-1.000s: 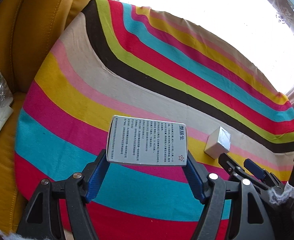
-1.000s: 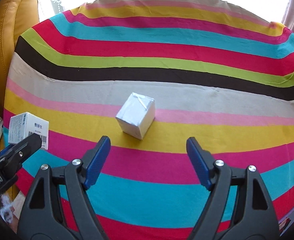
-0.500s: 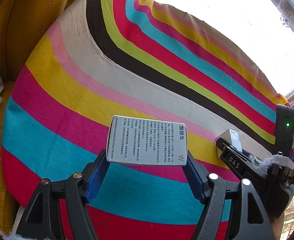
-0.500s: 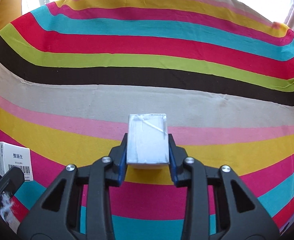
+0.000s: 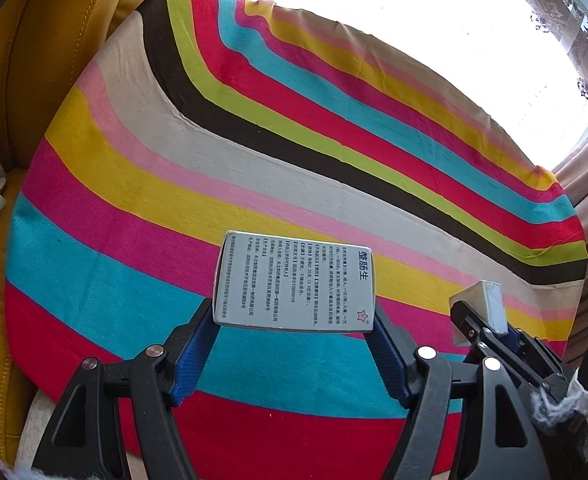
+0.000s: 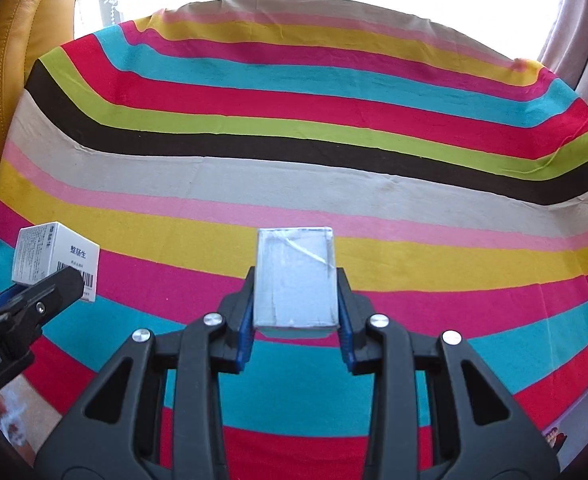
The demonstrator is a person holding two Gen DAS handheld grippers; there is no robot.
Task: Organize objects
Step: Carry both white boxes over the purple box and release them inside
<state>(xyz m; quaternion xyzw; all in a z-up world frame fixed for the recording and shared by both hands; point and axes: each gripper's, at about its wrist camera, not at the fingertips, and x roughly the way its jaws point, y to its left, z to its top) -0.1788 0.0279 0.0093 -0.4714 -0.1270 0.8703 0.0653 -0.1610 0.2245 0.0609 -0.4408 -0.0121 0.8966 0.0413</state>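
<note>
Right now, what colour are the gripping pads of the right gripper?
Blue pads on the right gripper; the right wrist view shows them best.

The tablecloth (image 6: pixel 294 184) is woven cloth, matt, with a faint nap and a few creases. The printed box (image 5: pixel 294 282) is smooth card with a slight sheen. The small box (image 6: pixel 296 276) looks wrapped in dull silvery-white paper or tape, lightly wrinkled. Both grippers, left (image 5: pixel 294 344) and right (image 6: pixel 294 332), are matt black plastic with ribbed blue pads (image 5: pixel 191 354) and shiny metal rivets. The armchair (image 5: pixel 25 80) is smooth, stitched mustard leather with a soft gloss.
</note>
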